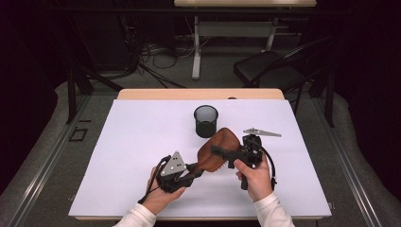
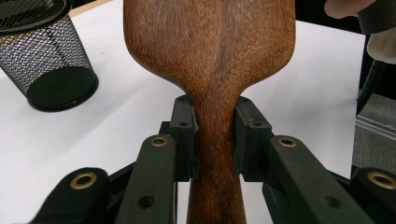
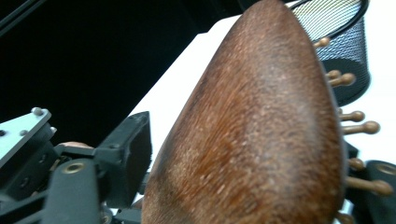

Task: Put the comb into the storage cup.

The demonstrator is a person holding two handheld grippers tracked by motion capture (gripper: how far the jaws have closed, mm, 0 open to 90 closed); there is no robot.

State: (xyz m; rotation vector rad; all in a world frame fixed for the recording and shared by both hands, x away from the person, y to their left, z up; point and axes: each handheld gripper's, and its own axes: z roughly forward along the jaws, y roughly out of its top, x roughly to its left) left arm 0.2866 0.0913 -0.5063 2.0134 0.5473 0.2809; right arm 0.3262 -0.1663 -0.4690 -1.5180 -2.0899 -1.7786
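Item: wooden hairbrush (image 1: 213, 150), held above the worktop (image 1: 142, 142), near the mesh cup (image 1: 206, 121).
Left tool (image 2: 215, 135): I have it clamped on the handle.
Right tool (image 1: 226, 154): straddling the head; grip unclear to me.
Risk: pads skid off the rounded back, bristles snag, brush twists loose.

Left gripper (image 1: 189, 176): black body; grey three-cornered plate behind jaws, drilled with holes; black cable trailing behind; brass-ringed screw holes along jaw arms; right gripper (image 1: 221, 152): black, same grey plate, looped black cable; white sleeves on both forearms.

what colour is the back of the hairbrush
Reddish-brown wood grain; the hairbrush shows it best in the left gripper view.
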